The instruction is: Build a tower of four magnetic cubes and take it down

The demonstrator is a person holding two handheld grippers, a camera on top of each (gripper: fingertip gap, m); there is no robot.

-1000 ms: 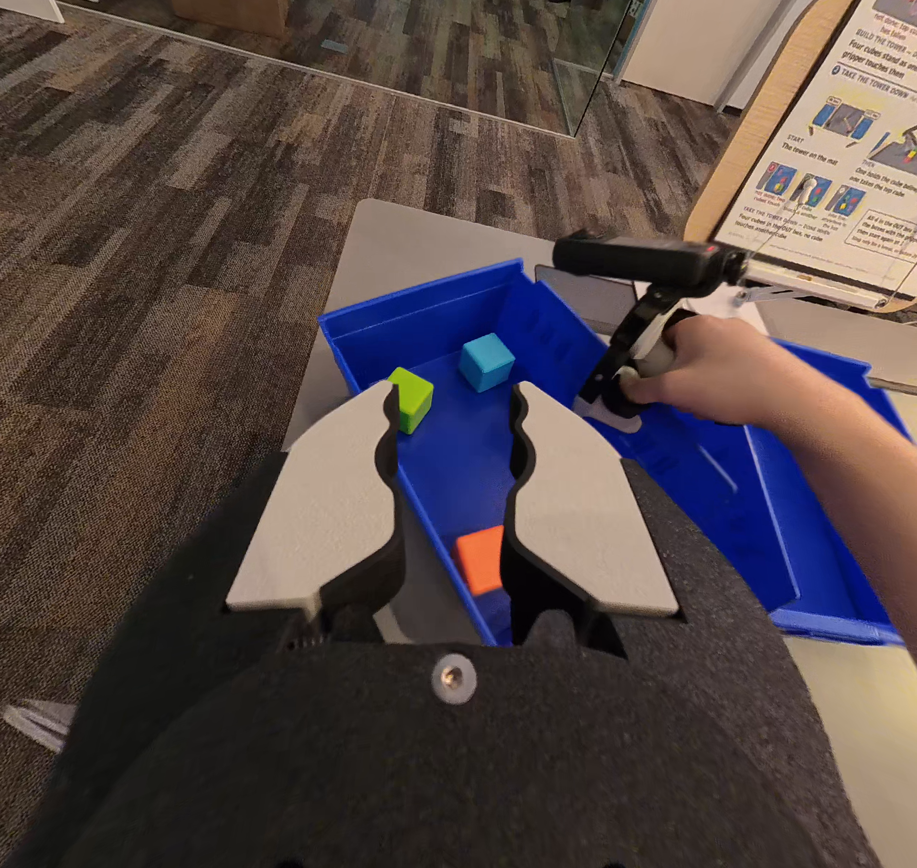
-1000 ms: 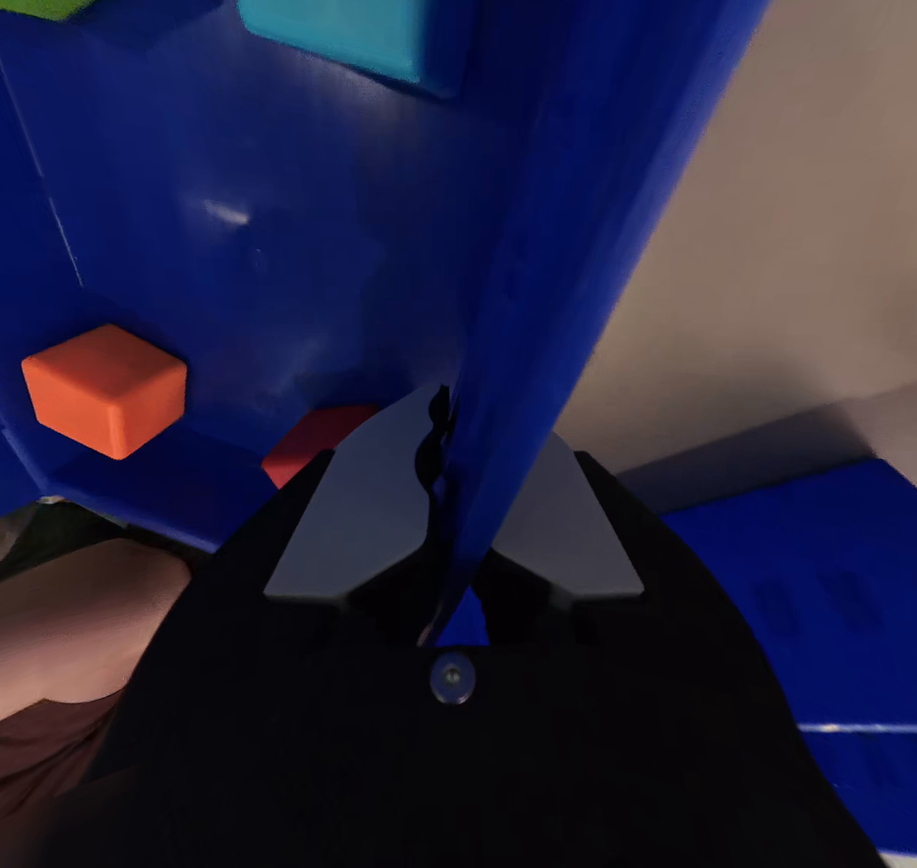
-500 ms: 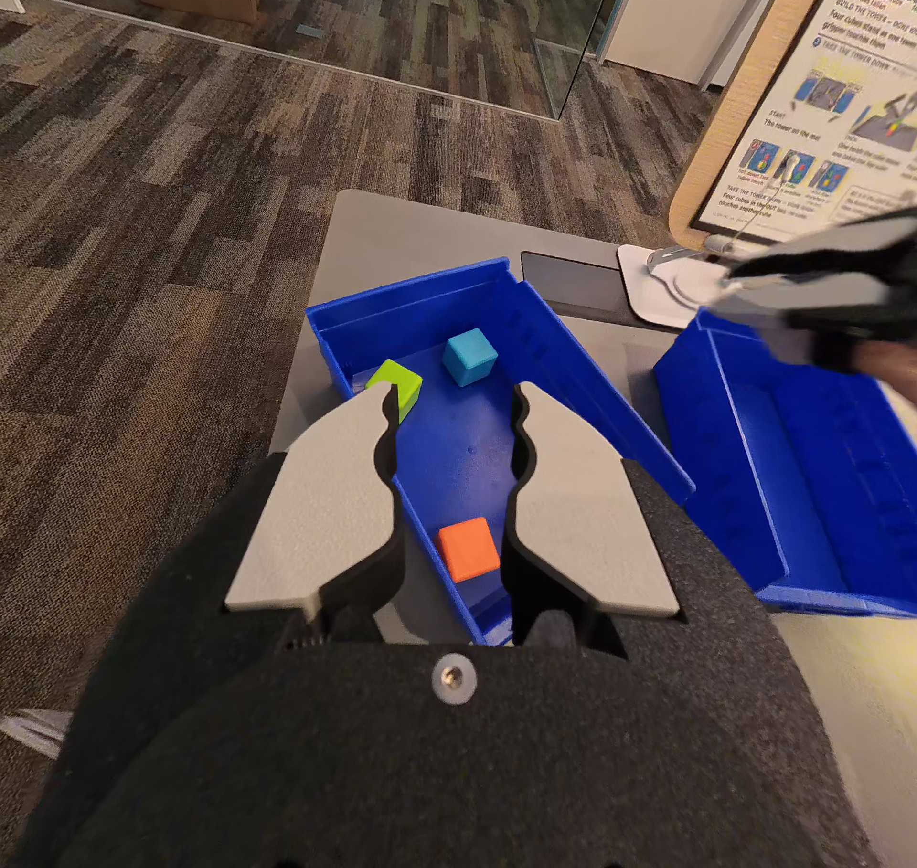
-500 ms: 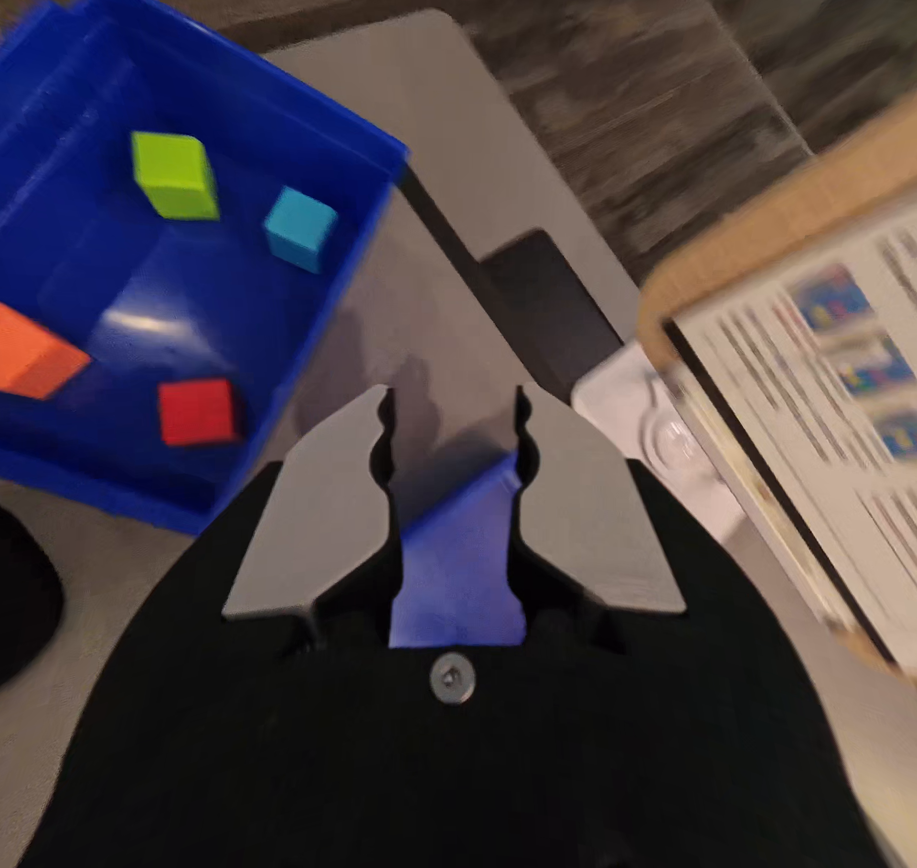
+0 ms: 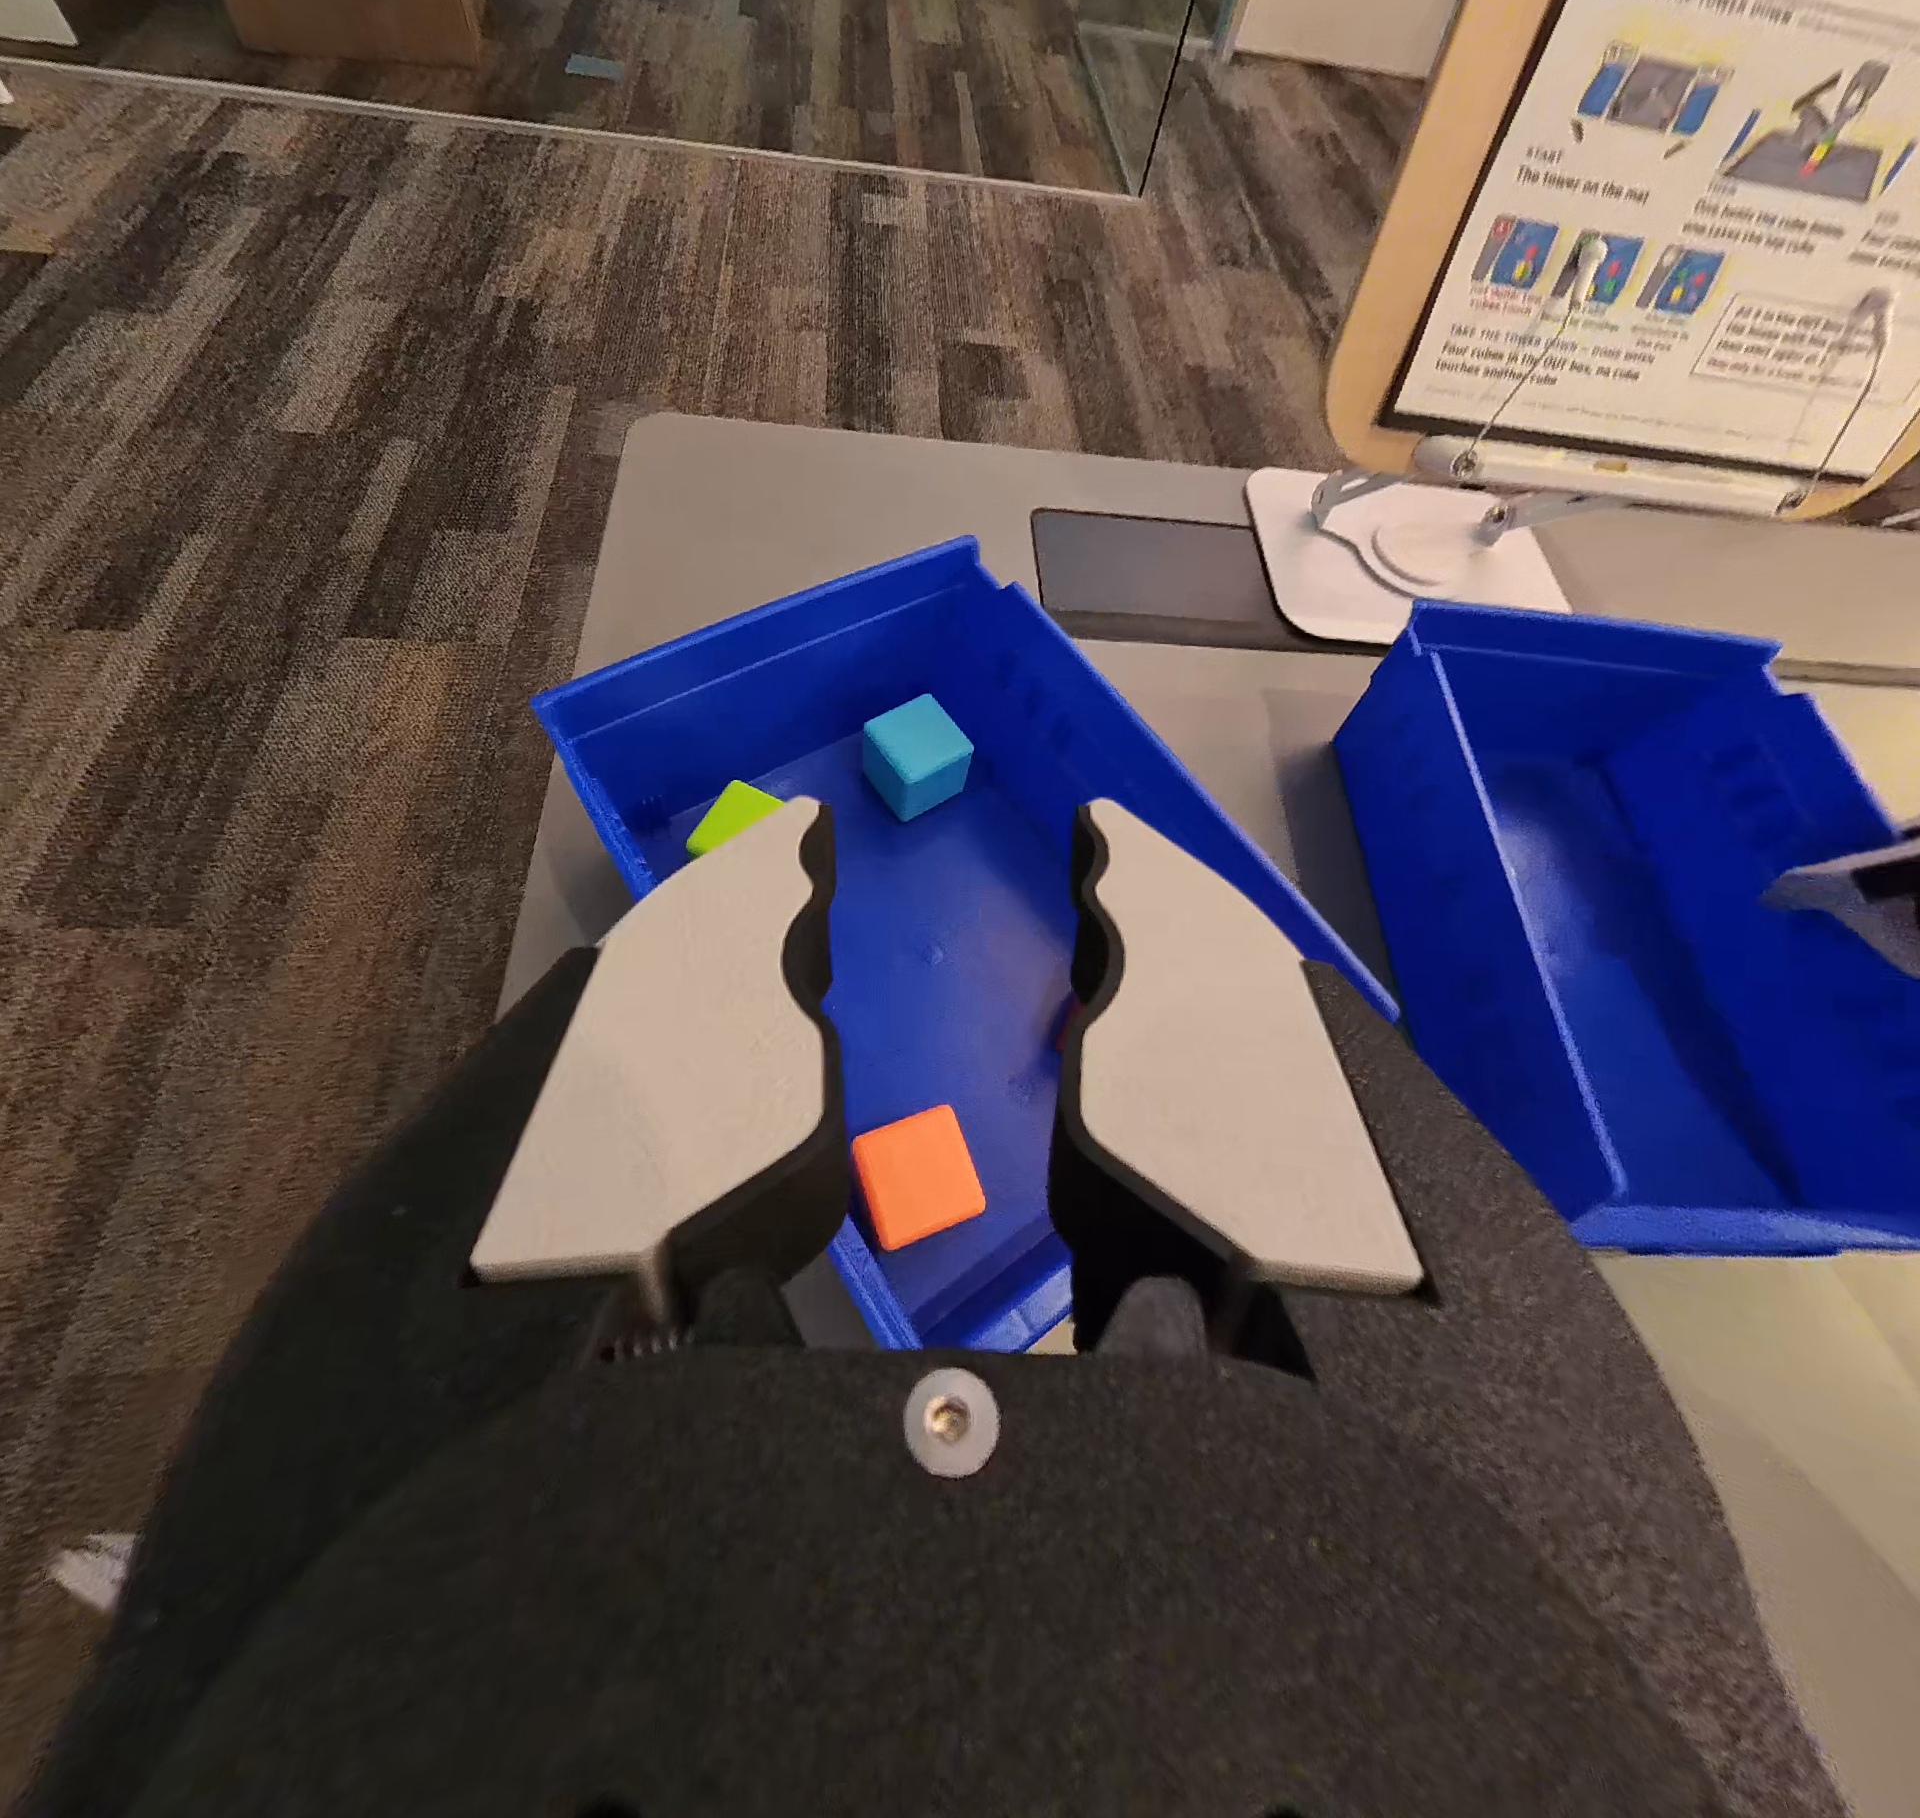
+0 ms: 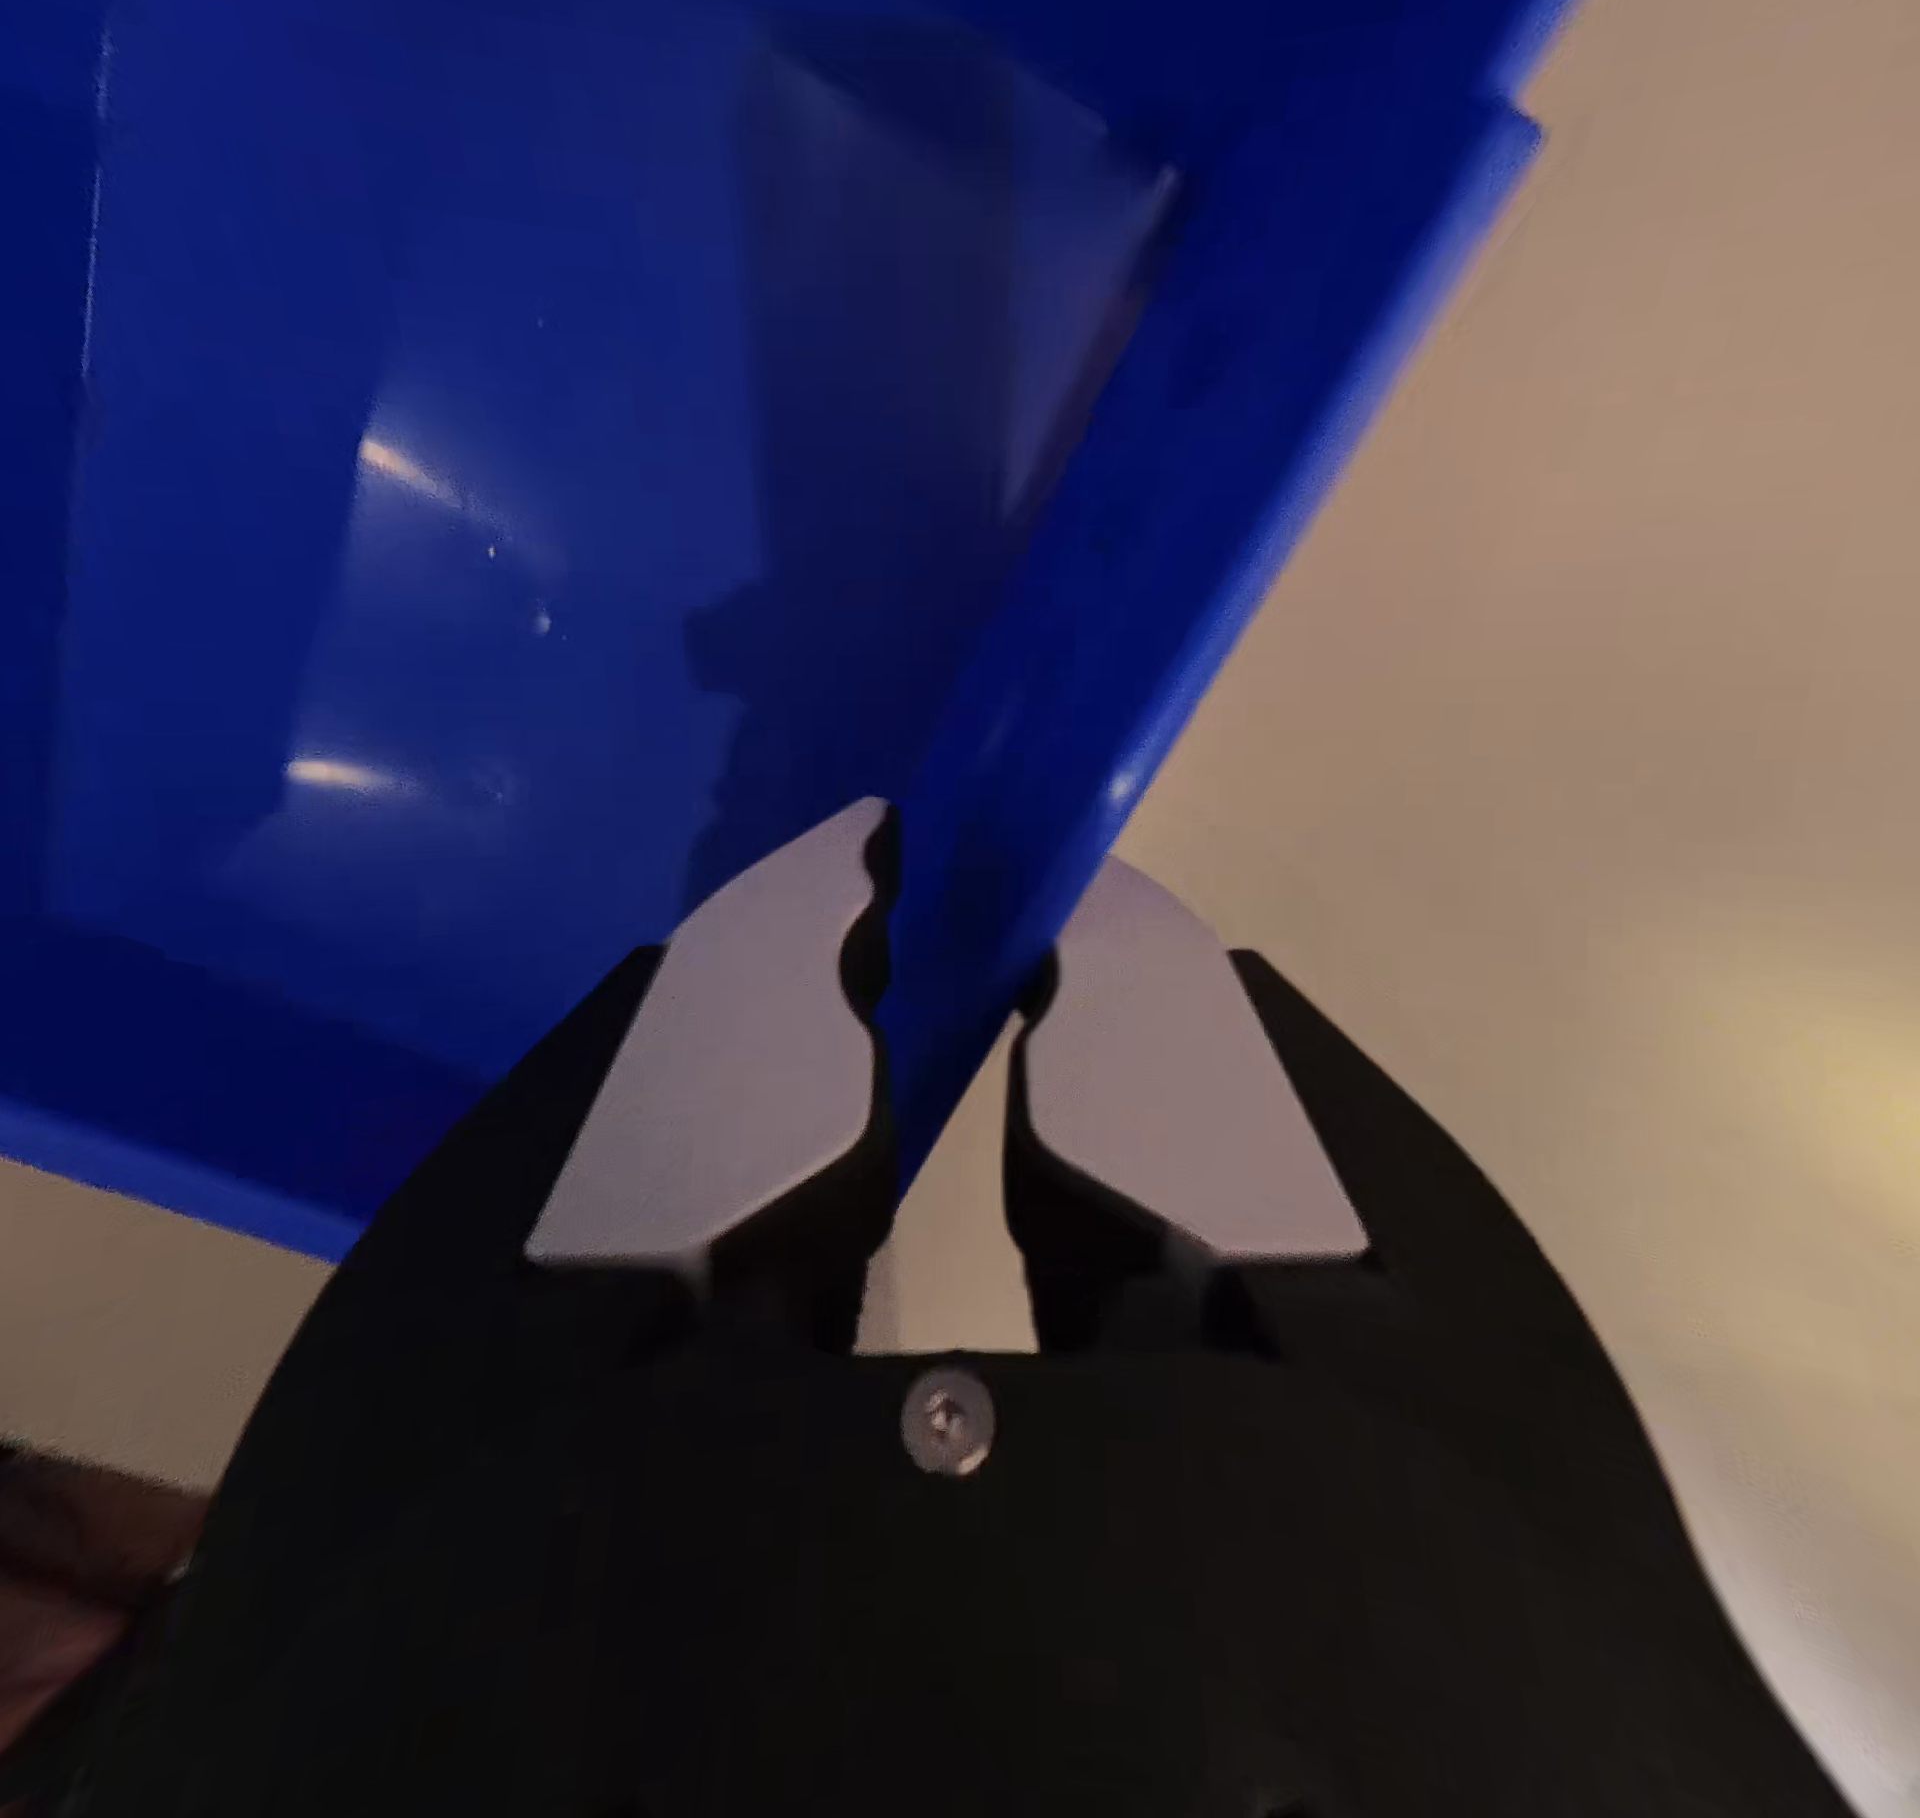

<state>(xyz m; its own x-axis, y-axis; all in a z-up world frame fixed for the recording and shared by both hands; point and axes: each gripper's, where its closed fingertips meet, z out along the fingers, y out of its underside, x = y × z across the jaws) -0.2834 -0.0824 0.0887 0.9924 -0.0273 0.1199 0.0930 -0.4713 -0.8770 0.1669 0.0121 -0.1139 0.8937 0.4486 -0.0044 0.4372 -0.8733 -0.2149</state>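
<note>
Cubes lie loose in the left blue bin (image 5: 790,667), none stacked, so we judge the tower not yet begun. Going left to right there: the green cube (image 5: 732,814) sits near the far left corner, partly hidden behind our left gripper (image 5: 948,880)'s left finger; the cyan cube (image 5: 916,752) is just right of it, farther back; the orange cube (image 5: 916,1174) lies nearest, showing right in the gap between our spread, empty fingers. A sliver of red at the right finger's inner edge may be the fourth cube; we cannot tell.

A second ago our right gripper (image 6: 961,921) was clamped on this bin's wall. Half a second ago it was in the air, fingers apart. Now it straddles the side wall of the right blue bin (image 5: 1538,937), which holds nothing we can see; the fingers look closed on that wall. We read this as arranging the bins on the grey table (image 5: 790,490) before picking begins. The orange cube is the easiest first grab.
</note>
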